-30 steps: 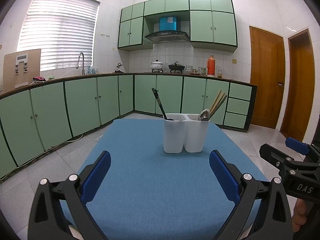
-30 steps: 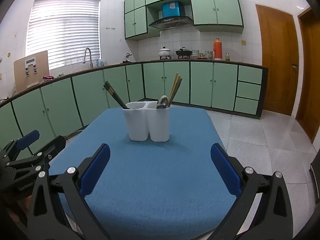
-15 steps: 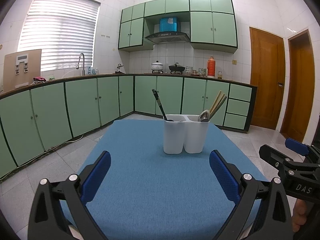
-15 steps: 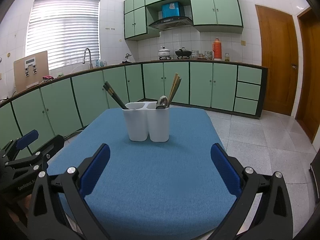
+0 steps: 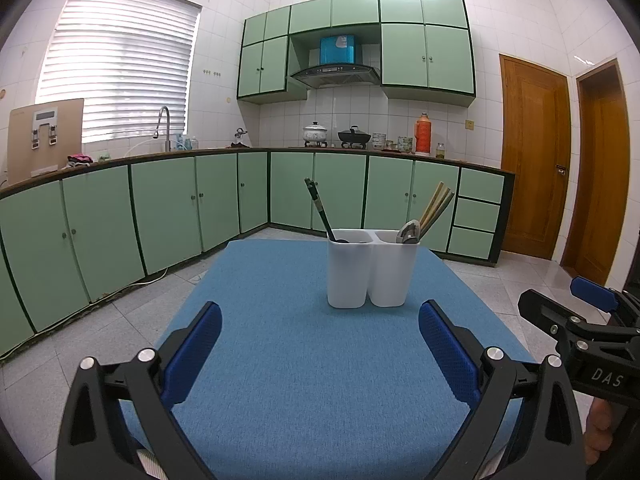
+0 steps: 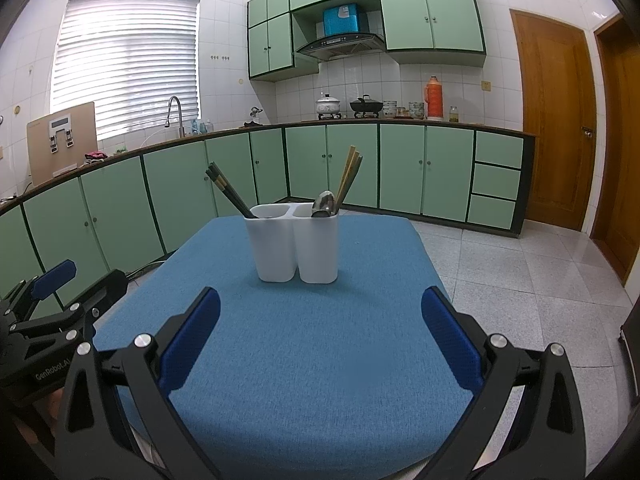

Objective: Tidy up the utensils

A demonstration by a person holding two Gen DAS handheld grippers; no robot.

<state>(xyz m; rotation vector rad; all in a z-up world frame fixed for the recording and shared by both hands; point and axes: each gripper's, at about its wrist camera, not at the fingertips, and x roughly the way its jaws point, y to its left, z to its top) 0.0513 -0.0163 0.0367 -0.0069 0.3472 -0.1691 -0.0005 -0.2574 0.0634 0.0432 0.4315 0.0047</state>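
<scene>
Standing upright near the far middle of the blue cloth-covered table (image 5: 304, 360), the white plastic two-compartment utensil holder (image 5: 372, 270) is well ahead of both grippers. Its left compartment holds dark chopsticks (image 6: 228, 192) leaning out to the left; its right compartment holds a metal spoon (image 6: 324, 204), bowl end up, and light wooden chopsticks (image 6: 348, 178) tilted to the right. The left gripper (image 5: 320, 344), black with blue textured pads, hangs low over the near part of the table with its jaws spread wide and nothing between them. The right gripper (image 6: 320, 340), of the same build, is beside it, jaws likewise spread wide and empty. Green kitchen cabinets (image 5: 168, 208) line the walls behind.
</scene>
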